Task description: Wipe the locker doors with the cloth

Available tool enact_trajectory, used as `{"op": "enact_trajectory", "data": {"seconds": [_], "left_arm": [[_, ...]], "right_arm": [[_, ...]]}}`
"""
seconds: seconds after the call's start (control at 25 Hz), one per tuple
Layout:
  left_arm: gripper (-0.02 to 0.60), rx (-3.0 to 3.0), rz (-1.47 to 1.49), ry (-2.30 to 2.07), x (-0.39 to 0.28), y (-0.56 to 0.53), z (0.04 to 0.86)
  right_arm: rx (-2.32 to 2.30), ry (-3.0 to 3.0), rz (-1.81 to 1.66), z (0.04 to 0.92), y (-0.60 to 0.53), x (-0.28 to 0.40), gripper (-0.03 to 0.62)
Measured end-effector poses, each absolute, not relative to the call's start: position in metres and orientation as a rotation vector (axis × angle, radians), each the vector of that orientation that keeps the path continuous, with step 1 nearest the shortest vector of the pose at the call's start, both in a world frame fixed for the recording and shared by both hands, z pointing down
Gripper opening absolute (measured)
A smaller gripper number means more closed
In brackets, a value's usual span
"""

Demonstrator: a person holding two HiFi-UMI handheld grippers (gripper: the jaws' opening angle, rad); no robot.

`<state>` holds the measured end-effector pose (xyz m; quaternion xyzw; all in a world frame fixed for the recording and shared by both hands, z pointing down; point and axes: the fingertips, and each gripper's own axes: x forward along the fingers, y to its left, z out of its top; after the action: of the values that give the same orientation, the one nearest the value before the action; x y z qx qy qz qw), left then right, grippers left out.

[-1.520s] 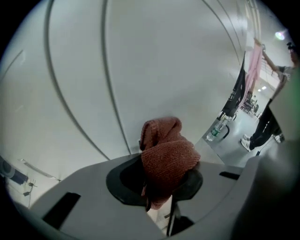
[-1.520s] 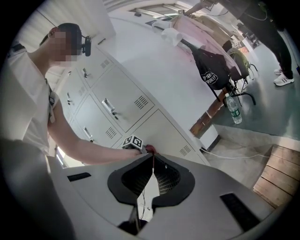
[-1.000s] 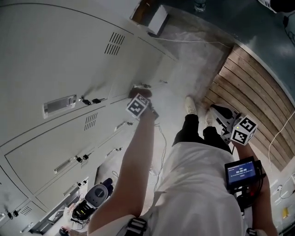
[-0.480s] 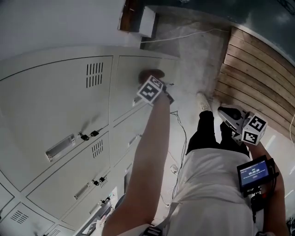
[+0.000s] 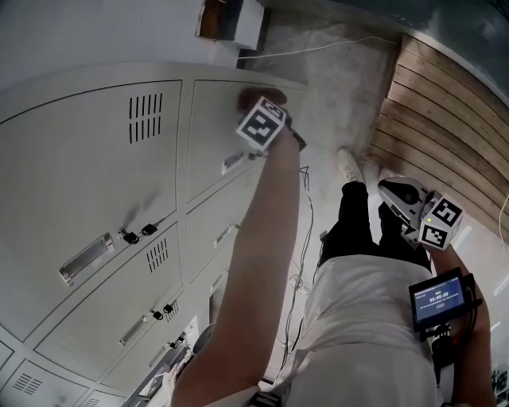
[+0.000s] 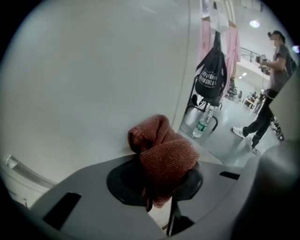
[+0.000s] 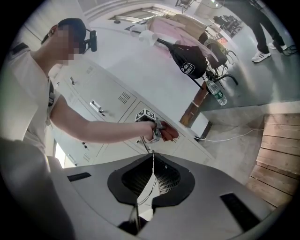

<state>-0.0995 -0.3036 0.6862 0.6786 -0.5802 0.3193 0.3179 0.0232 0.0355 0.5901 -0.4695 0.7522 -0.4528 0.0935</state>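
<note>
A reddish-brown knitted cloth [image 6: 161, 154] is bunched in my left gripper [image 6: 160, 185], which is shut on it and presses it against the pale grey locker door [image 6: 89, 79]. In the head view the cloth [image 5: 253, 98] lies on the upper right door [image 5: 211, 127], just beyond my left gripper [image 5: 273, 113] at the end of the outstretched arm. My right gripper [image 5: 391, 191] hangs low beside the person's legs, away from the lockers. Its jaws meet with nothing between them [image 7: 152, 157]. From there the cloth [image 7: 170, 133] shows on the locker face.
Keys [image 5: 135, 234] and handles stick out of the other doors. A box [image 5: 227, 20] and a white cable [image 5: 318, 52] lie on the floor past the lockers, with wooden slats [image 5: 445, 119] to the right. A bag on a chair [image 6: 211, 77], a bottle [image 6: 202, 126] and a person [image 6: 272, 79] stand beyond.
My left gripper has slid the cloth along the locker face toward the end door's far edge. The head view has swung with it. The right gripper has hardly moved.
</note>
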Motion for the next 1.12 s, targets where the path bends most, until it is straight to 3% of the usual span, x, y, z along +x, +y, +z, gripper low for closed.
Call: {"op": "enact_trajectory", "data": {"seconds": [0.24, 0.4, 0.88, 1.12], "left_arm": [[0.071, 1.508, 0.898, -1.625, -0.205, -0.238, 0.725], [0.071, 1.472, 0.932, -1.643, -0.231, -0.232, 0.737], [0.071, 1.808, 0.827, -1.520, -0.097, -0.306, 0.753], [0.071, 1.904, 0.822, -1.562, -0.089, -0.310, 0.763]], "right_arm": [[-1.333, 2.270, -1.370, 0.591, 0.037, 0.006, 0.018], [-1.322, 2.269, -1.373, 0.599, 0.036, 0.001, 0.018], [-1.424, 2.178, -1.427, 0.633, 0.058, 0.014, 0.018], [-1.388, 2.190, -1.469, 0.648, 0.066, 0.006, 0.018]]}}
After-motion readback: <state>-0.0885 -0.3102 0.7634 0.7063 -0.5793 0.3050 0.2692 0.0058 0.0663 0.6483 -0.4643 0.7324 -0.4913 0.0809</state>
